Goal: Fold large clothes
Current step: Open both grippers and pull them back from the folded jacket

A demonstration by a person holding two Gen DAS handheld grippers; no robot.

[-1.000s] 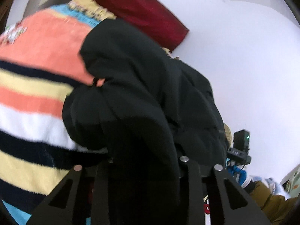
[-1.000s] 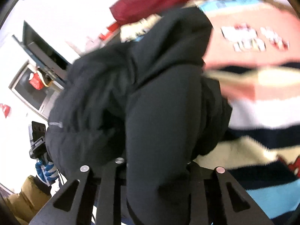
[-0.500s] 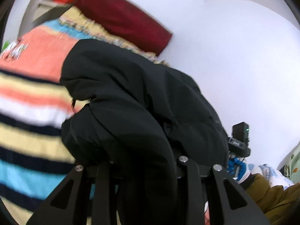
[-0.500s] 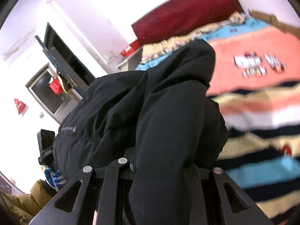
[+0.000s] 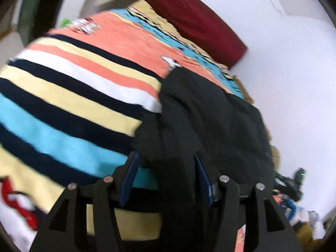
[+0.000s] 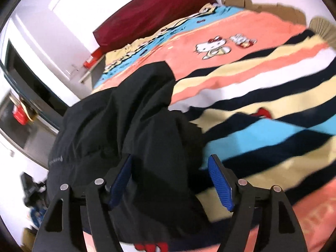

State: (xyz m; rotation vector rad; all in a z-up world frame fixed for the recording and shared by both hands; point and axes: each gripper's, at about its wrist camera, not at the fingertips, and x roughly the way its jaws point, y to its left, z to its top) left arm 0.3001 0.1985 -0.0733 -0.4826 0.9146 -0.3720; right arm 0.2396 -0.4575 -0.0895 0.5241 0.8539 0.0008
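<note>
A large black jacket (image 5: 199, 113) lies bunched on the striped blanket (image 5: 73, 84) near the bed's edge. A fold of it runs between the jaws of my left gripper (image 5: 166, 172), which are opening; the blue pads (image 5: 130, 176) stand apart from the cloth on the left side. In the right wrist view the same jacket (image 6: 126, 115) drapes through my right gripper (image 6: 170, 180), whose jaws are also opening. There the cloth rests against the left pad (image 6: 120, 180), and the right pad (image 6: 220, 182) is bare over the blanket (image 6: 252, 84).
A dark red headboard cushion (image 5: 195, 19) runs along the white wall at the bed's far end. Brown cardboard (image 6: 273, 8) lines the far side of the bed. A dark screen or cabinet (image 6: 25, 79) stands beside the bed, with clutter (image 5: 294, 189) on the floor.
Both grippers were shut on the jacket and lifted it; now their jaws stand apart with blue pads showing. The jacket has sunk onto the blanket and more of the bed shows.
</note>
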